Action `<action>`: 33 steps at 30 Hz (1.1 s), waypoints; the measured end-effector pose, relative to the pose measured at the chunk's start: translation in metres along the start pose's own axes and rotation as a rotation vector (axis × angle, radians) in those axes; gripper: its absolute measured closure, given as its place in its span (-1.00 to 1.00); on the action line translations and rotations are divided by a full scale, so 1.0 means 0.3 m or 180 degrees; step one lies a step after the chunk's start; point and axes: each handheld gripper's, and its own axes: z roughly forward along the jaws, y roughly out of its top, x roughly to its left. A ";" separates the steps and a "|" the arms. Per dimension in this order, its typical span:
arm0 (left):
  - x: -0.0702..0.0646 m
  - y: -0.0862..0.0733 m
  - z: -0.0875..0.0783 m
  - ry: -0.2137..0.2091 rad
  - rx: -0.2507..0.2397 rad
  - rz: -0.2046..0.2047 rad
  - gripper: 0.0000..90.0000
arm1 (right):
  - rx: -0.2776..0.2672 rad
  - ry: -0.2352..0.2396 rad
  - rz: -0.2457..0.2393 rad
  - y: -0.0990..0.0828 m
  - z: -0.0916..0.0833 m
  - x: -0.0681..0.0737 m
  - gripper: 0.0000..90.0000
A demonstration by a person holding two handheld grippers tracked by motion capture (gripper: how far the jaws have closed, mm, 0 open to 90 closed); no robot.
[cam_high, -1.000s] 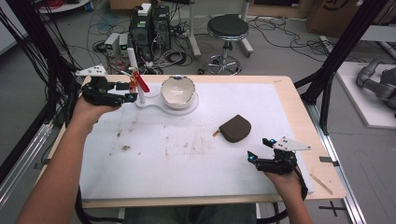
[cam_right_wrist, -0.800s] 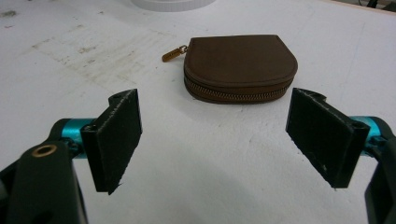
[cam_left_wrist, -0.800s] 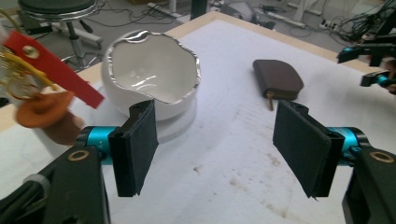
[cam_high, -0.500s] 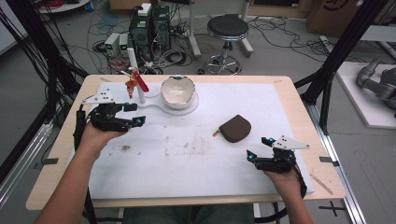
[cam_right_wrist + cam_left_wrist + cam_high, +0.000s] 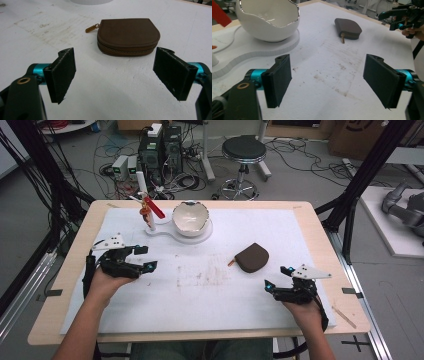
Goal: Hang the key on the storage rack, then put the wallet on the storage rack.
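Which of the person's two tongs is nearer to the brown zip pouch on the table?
Right. The right tongs sit just short of the brown zip pouch, open and facing it. The left tongs are far off across the mat, nearer the white bowl.

bowl [image 5: 268,21] cut off by top edge, red piece [image 5: 220,15] cropped at left

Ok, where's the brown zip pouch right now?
In the high view the pouch lies flat on the white mat, right of centre, between the bowl and the open right gripper, touching neither.
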 end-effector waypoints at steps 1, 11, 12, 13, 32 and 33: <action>0.002 -0.009 0.000 -0.0024 0.0028 -0.0014 -0.52 | -0.0015 -0.0010 0.0015 0.003 0.001 -0.002 -0.59; -0.001 -0.052 0.012 -0.0083 0.0081 -0.0032 -0.56 | -0.0007 -0.0011 -0.0012 0.001 -0.001 0.002 -0.59; -0.002 -0.053 0.016 -0.0088 0.0094 -0.0022 -0.59 | -0.0014 -0.0025 0.0004 0.000 -0.004 0.000 -0.59; -0.004 -0.054 0.021 -0.0071 0.0094 -0.0036 -0.62 | -0.0020 -0.0036 0.0018 -0.001 -0.007 -0.003 -0.59; -0.017 -0.052 0.043 -0.0056 0.0133 0.0010 -0.63 | -0.0026 -0.0059 0.0062 -0.008 -0.014 -0.026 -0.59; -0.019 -0.053 0.046 -0.0066 0.0126 0.0007 -0.63 | -0.0032 -0.0062 0.0057 -0.009 -0.014 -0.026 -0.59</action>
